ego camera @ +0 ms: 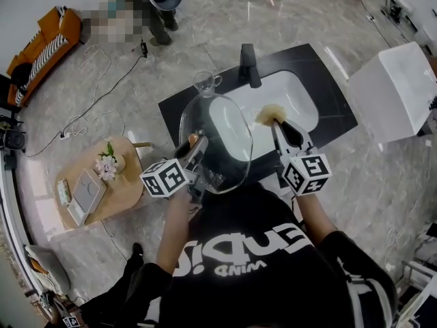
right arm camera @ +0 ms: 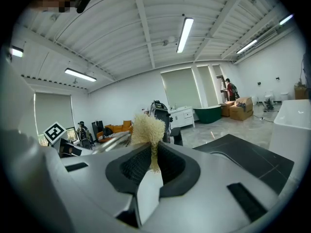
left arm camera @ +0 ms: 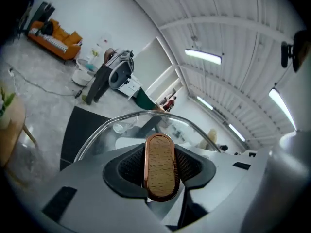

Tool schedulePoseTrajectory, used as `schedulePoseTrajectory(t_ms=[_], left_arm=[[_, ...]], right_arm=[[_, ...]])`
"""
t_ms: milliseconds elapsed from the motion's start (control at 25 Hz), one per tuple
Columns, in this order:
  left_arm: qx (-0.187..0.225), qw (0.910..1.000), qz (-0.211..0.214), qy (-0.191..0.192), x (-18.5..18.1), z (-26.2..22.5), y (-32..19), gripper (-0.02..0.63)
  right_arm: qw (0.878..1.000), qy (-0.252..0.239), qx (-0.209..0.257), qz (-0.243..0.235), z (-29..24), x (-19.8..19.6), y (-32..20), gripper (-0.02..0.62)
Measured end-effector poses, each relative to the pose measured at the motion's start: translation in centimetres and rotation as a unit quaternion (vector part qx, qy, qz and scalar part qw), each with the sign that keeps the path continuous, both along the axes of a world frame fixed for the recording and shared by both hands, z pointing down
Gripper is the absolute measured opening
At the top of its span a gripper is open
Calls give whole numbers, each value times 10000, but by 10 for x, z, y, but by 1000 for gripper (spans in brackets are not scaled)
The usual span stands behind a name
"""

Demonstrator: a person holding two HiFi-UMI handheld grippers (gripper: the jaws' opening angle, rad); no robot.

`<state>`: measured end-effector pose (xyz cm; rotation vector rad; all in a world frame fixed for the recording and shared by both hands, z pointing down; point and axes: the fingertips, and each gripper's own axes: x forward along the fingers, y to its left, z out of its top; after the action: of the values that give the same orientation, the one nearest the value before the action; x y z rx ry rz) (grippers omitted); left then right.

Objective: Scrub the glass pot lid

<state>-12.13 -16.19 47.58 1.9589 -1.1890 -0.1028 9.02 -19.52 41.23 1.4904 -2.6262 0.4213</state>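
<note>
Lid (ego camera: 225, 149) hangs in the air over the front-left edge of the counter (ego camera: 328, 80), tipped up on its side, and it overlaps the left part of the sink (ego camera: 300, 108). The left gripper (ego camera: 194, 146) is clamped on the lid's wooden knob (left arm camera: 160, 165), with a pad pressing each side and the glass dome curving away beyond the jaws. The right gripper (ego camera: 276, 124), over the sink's front edge, pinches a beige scrubber (right arm camera: 147, 126) between closed jaws, its frayed tuft sticking out past the tips. The scrubber sits just right of the lid's rim, and the head view shows a small gap between them. A faucet (ego camera: 249, 63) stands at the counter's back edge, with a glass cup (ego camera: 205, 82) near the back-left corner.
</note>
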Motion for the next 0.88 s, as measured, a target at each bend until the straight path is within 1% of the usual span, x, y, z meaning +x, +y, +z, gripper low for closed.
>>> schedulePoseTrajectory(t_ms=[80,160,200,280,320,360,440,560,800,880], left_arm=[[104,9985,55,535,2,-8,1,176],[186,9939,146,1079,6,-17,3,176],[170,9899,174,1394,8,-20,4,176],[23,9779,173,2081,13,-25,8,176],[-20,9715,187,2365,16,-29,9,176],[-15,9664,227,2560,20,-32,10,176],[33,9609,329,2750,26,-38,11,176],[80,9565,484,2875,32,-43,13,175],[138,9494,678,3064,38,-52,14,176],[174,9485,759,3071,40,-55,14,176]], right_arm=[[10000,6,-17,-13,1,-1,2,37],[10000,4,-36,-57,2,-5,4,37],[10000,7,-43,-82,2,-8,6,37],[9999,10,-49,-131,2,-12,8,37],[9999,10,-51,-157,2,-14,9,37],[9998,8,-54,-188,2,-16,9,37],[9996,1,-61,-258,2,-21,11,37],[9993,0,-59,-379,0,-27,13,37],[9965,22,3,-840,-8,-47,17,37],[9953,27,53,-971,-14,-53,17,37]])
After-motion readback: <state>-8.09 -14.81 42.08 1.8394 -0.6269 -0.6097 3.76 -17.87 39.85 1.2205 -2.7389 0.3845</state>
